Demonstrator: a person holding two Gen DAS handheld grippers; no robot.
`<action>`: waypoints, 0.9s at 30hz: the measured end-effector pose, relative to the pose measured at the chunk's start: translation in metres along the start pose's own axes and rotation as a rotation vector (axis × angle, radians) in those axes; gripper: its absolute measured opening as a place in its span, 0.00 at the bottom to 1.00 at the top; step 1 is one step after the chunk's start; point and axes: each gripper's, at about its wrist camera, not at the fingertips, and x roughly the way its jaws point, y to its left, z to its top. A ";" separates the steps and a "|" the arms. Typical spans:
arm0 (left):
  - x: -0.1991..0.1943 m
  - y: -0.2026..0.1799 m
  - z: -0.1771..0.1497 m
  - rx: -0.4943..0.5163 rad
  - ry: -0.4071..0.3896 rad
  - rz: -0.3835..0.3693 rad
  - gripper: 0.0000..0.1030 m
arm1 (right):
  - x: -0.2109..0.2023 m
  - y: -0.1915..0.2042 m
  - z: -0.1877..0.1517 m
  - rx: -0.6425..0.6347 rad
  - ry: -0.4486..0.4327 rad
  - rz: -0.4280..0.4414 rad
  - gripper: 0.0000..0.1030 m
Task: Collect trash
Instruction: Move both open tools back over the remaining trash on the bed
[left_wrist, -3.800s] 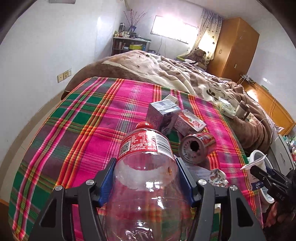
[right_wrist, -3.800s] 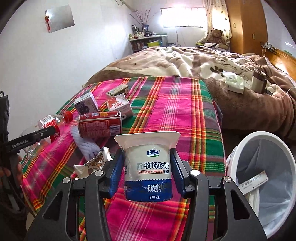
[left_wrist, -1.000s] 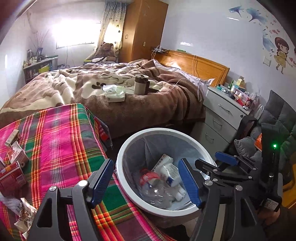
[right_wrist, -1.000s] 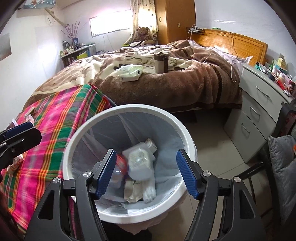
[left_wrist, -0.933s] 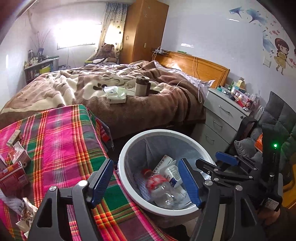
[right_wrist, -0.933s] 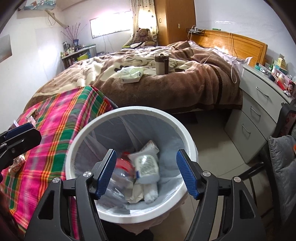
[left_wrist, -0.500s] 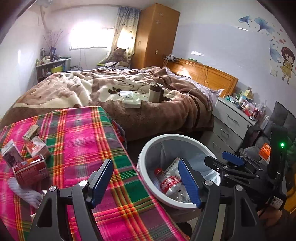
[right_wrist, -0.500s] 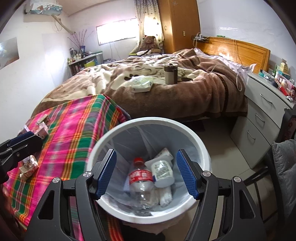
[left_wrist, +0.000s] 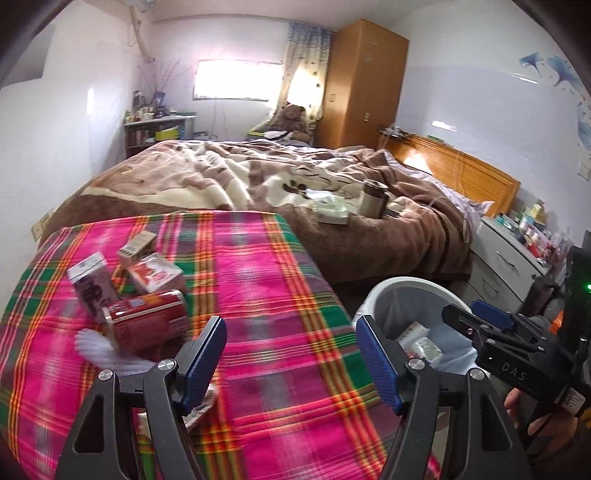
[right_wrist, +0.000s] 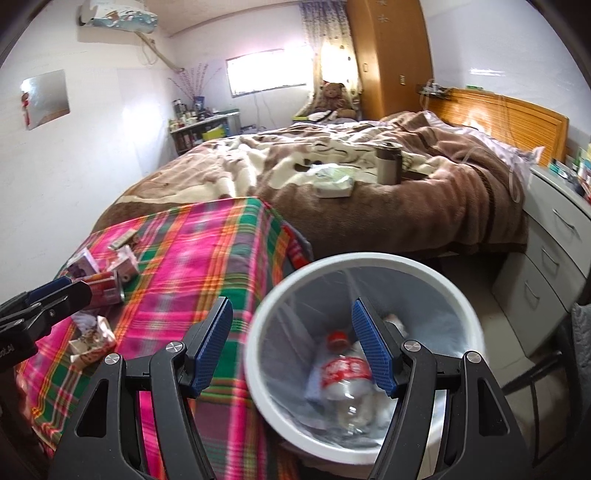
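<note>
My left gripper (left_wrist: 291, 354) is open and empty above the plaid cloth (left_wrist: 258, 280). To its left lie a red can (left_wrist: 147, 325), a purple carton (left_wrist: 92, 284), a red-and-white carton (left_wrist: 155, 275), a small brown box (left_wrist: 136, 249), a white crumpled piece (left_wrist: 92, 347) and a wrapper (left_wrist: 201, 402). My right gripper (right_wrist: 291, 341) is open and empty over the near rim of the white trash bin (right_wrist: 369, 258). A clear bottle with a red label (right_wrist: 347, 376) lies inside the bin. The bin also shows in the left wrist view (left_wrist: 402, 286).
A brown bed (left_wrist: 295, 184) with a steel mug (left_wrist: 373, 197) and a tissue pack (left_wrist: 332, 212) lies behind. A grey drawer unit (right_wrist: 554, 251) stands right of the bin. A wooden wardrobe (left_wrist: 362, 81) stands at the back.
Both grippers have let go of the bottle and the yogurt cup into the bin. Both have since swung left, away from the bin toward the plaid cloth.
</note>
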 end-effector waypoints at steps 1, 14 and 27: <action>-0.002 0.007 0.000 -0.008 -0.003 0.013 0.70 | 0.001 0.004 0.000 -0.003 0.000 0.004 0.67; 0.000 0.098 -0.016 -0.155 0.054 0.202 0.70 | 0.037 0.062 0.011 -0.096 0.038 0.117 0.67; 0.030 0.150 -0.035 -0.252 0.151 0.203 0.70 | 0.058 0.099 0.009 -0.134 0.087 0.172 0.67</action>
